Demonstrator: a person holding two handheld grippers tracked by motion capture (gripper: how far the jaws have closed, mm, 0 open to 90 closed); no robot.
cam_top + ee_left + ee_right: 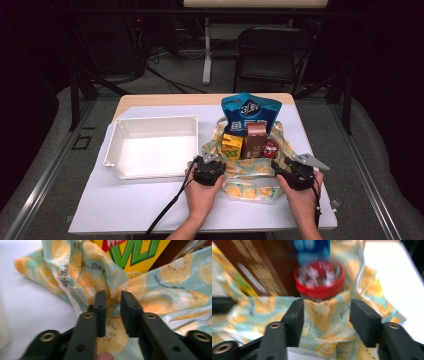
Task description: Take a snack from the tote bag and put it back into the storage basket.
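Lemon-print cloth bag (250,172), lying on the white table cover (150,200) right of centre, its mouth slumped open around a blue snack pouch (251,112), a yellow carton (232,146), a brown box (255,140) and a red-lidded jar (270,148). In the high view the left gripper (209,169) sits at the bag's 9 o'clock edge and the right gripper (295,172) at its 3 o'clock edge, each carried by a hand entering from 6 o'clock. The left gripper view shows the left jaws standing narrowly apart over a fold of the bag's fabric (112,297); the cloth lies in the gap, but the pads do not visibly pinch it. The yellow carton (140,255) rises at 12 o'clock behind the fold. The right gripper view, somewhat blurred, shows the right jaws set wide on either side of a raised peak of fabric (322,312), clear of both pads, with the red-lidded jar (319,282) at 12 o'clock just beyond it. An empty white tray (150,147) stands just beside the bag at 9 o'clock.
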